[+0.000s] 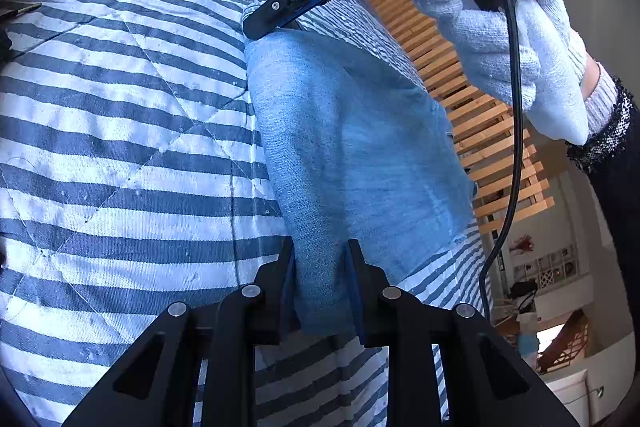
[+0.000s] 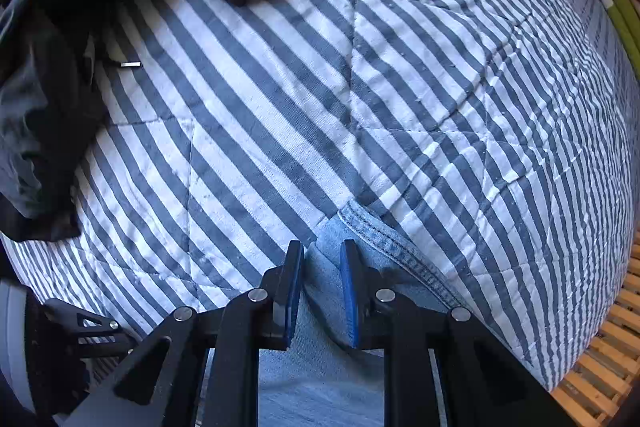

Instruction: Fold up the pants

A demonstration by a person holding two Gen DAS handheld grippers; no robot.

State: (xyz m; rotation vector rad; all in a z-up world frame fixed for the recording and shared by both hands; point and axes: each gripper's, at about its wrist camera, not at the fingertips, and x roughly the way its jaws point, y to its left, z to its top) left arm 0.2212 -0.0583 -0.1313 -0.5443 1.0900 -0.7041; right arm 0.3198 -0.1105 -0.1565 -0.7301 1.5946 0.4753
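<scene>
Light blue denim pants (image 1: 352, 147) lie folded in a long strip on a striped quilt. My left gripper (image 1: 322, 267) is shut on the near end of the strip, with denim filling the gap between its pads. At the far end, my right gripper (image 1: 256, 31) points down onto the cloth, held by a hand in a white glove (image 1: 520, 47). In the right wrist view my right gripper (image 2: 321, 259) is shut on a fold of the pants (image 2: 320, 387), beside a stitched hem (image 2: 384, 239). The cloth under both grippers is hidden.
The blue-and-white striped quilt (image 1: 120, 127) (image 2: 280, 87) covers the bed. A heap of dark clothes (image 2: 40, 107) lies at its left and top. Bare wooden bed slats (image 1: 480, 115) (image 2: 612, 347) show past the quilt's right edge. A small metal piece (image 2: 131, 64) rests near the dark heap.
</scene>
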